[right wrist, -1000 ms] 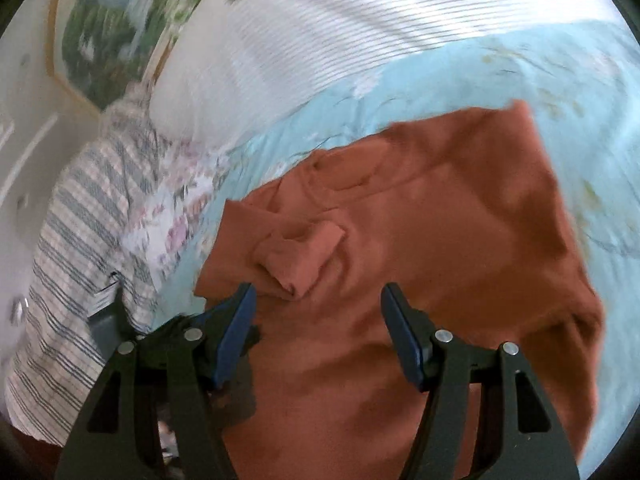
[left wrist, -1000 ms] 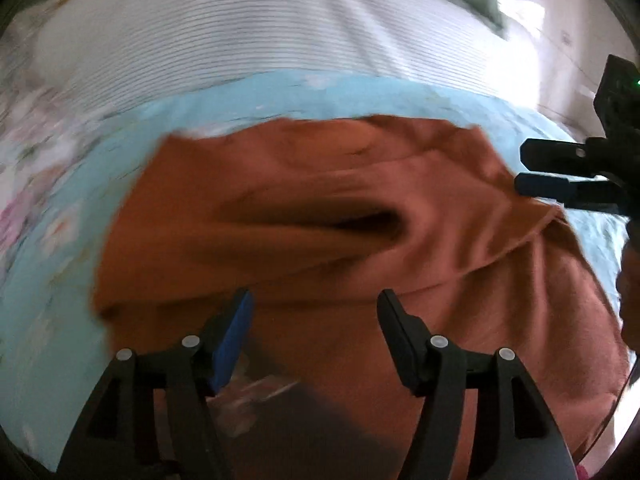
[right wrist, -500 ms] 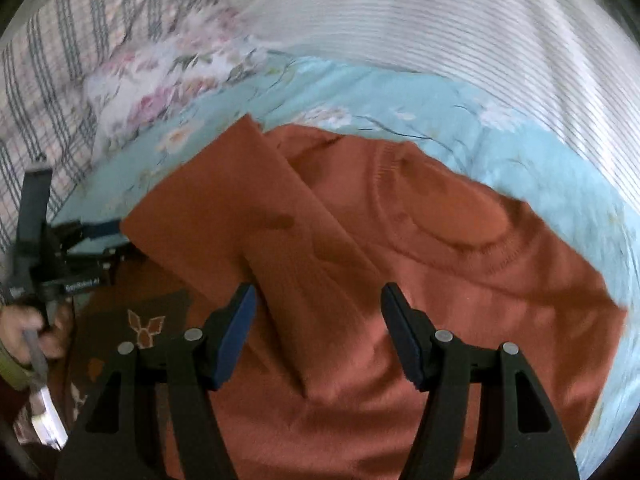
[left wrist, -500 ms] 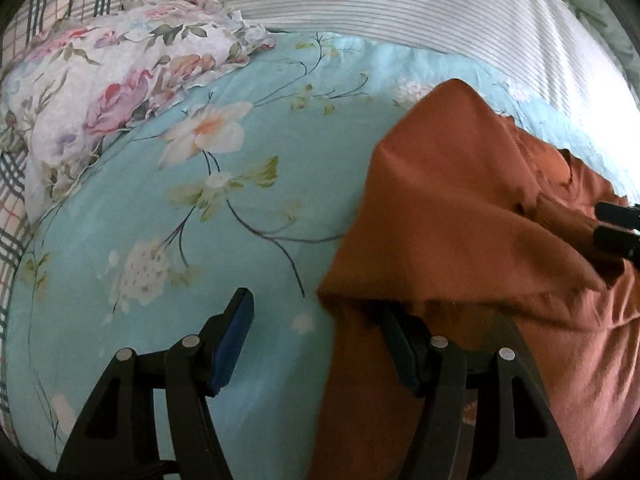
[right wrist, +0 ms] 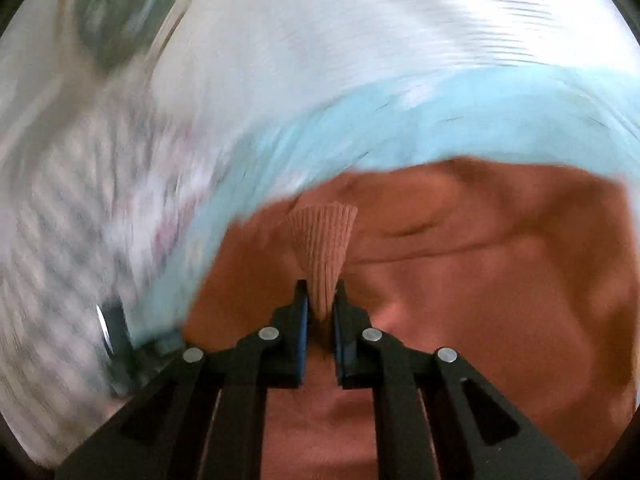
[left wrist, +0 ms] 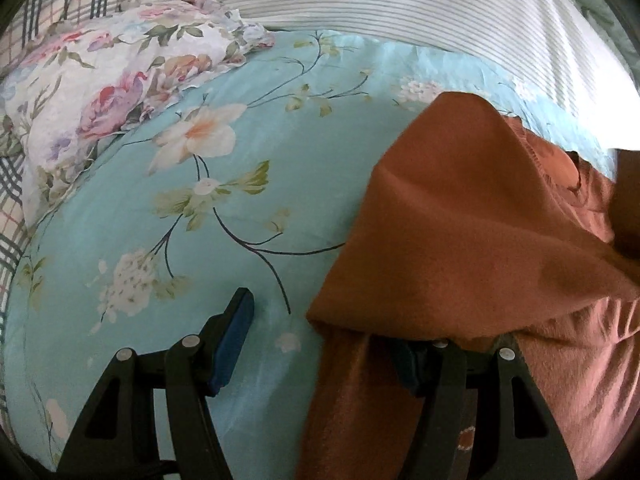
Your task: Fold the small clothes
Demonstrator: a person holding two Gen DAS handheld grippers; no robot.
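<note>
No writing, label, brand mark or number can be read in either view. The bedsheet (left wrist: 304, 168) carries only printed flowers, the pillow (left wrist: 100, 92) likewise (roses, no lettering), and the orange sweater (left wrist: 480, 240) is plain knit. The right wrist view is too blurred to read anything.

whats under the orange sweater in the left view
The orange sweater lies on the blue floral sheet. Its folded edge drapes over one finger of the open left claw, hiding the tip. Anything else beneath is covered.
</note>
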